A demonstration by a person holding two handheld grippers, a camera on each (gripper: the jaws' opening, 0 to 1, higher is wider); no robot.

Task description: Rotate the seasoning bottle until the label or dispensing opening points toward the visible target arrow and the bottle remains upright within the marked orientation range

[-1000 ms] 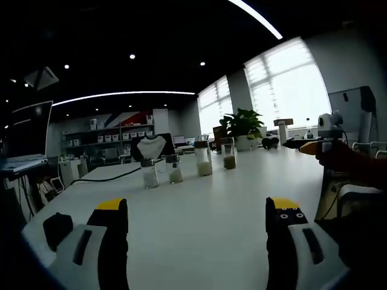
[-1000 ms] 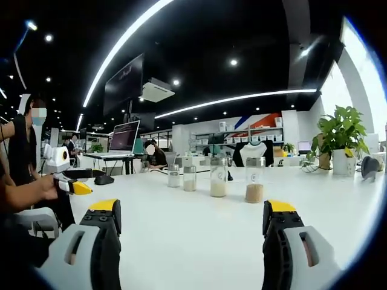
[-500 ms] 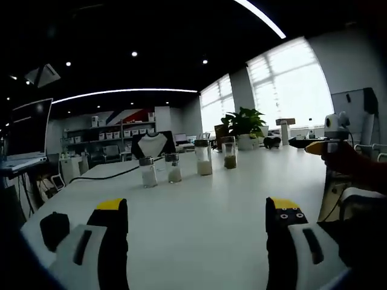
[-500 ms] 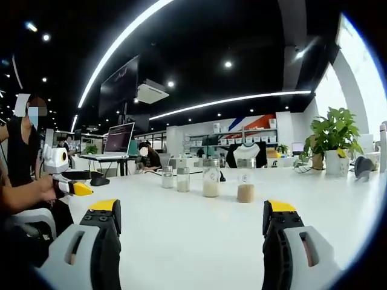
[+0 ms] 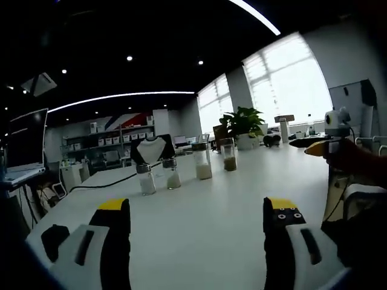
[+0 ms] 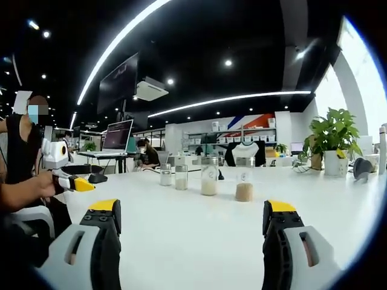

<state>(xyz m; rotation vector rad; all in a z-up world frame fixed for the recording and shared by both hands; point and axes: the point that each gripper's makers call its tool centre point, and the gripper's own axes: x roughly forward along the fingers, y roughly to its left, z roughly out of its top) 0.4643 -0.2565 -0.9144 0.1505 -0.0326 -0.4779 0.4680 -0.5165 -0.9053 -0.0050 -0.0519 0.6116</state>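
Note:
Several glass seasoning bottles stand upright in a row on a white table (image 5: 199, 223). The left gripper view has two short bottles (image 5: 146, 180) (image 5: 172, 174) with white contents, a taller white-filled bottle (image 5: 202, 162) and a bottle with brownish contents (image 5: 228, 156). The same row appears in the right gripper view: short bottles (image 6: 165, 175) (image 6: 181, 177), the white-filled bottle (image 6: 209, 177) and the brownish-filled bottle (image 6: 244, 181). My left gripper (image 5: 196, 208) is open, well short of the row. My right gripper (image 6: 192, 208) is open too. The other gripper (image 5: 314, 147) (image 6: 75, 182) enters each view, held by a hand.
A potted plant (image 5: 243, 125) (image 6: 335, 138) stands at the table's far end. A black cable (image 5: 109, 178) runs behind the bottles. A laptop (image 6: 120, 140) and seated people are beyond the table. A black mouse (image 6: 361, 166) lies near the plant.
Both views have shifted a little with the hands; the row sits slightly lower and more to the left in each. The bottles stand as before, and both grippers stay open.

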